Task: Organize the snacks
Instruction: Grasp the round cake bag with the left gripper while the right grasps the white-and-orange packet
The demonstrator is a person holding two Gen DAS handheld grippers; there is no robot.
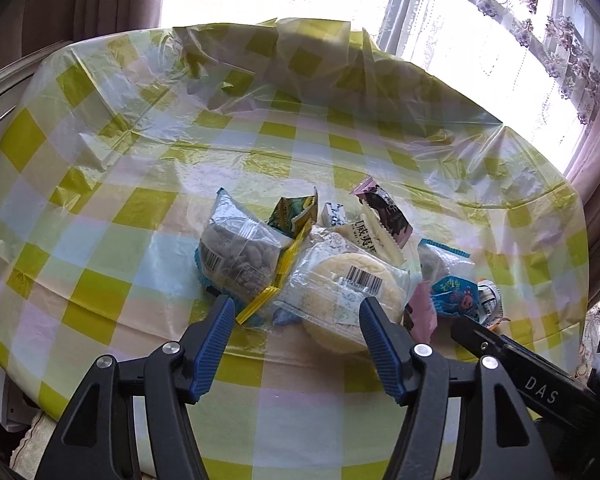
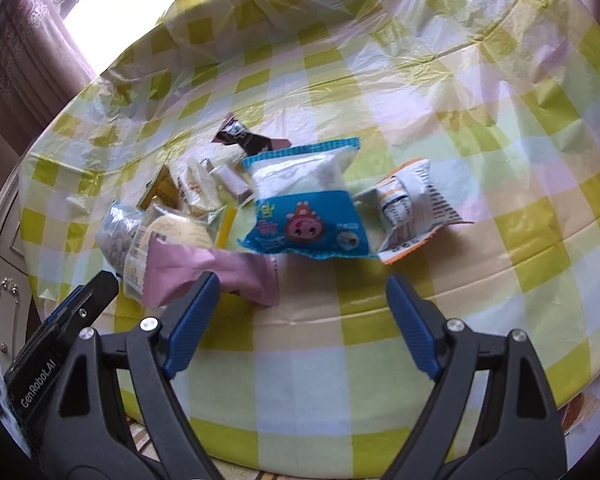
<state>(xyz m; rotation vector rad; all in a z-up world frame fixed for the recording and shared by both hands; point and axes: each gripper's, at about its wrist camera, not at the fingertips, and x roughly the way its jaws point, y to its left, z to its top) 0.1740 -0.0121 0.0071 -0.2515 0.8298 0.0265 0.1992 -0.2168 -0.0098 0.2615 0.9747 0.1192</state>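
Note:
A heap of wrapped snacks lies on the checked tablecloth (image 1: 100, 208). My left gripper (image 1: 297, 310) is open, and the near edge of a round pale cake in clear wrap (image 1: 352, 284) sits between its blue fingers without being pressed. A clear packet of nuts (image 1: 240, 256) lies by its left finger. My right gripper (image 2: 302, 284) is open over bare cloth. Its left fingertip overlaps a pink packet (image 2: 204, 272). A blue packet with a pink cartoon (image 2: 304, 220) and a white-and-orange packet (image 2: 408, 208) lie just ahead of it.
Behind the cake lie a green-yellow packet (image 1: 292, 216), a white wafer pack (image 1: 364, 232) and a dark chocolate wrapper (image 1: 384, 212). The plastic cloth bunches up at the far edge (image 1: 284, 52). Window and curtains (image 1: 540, 40) stand behind. The two grippers are side by side.

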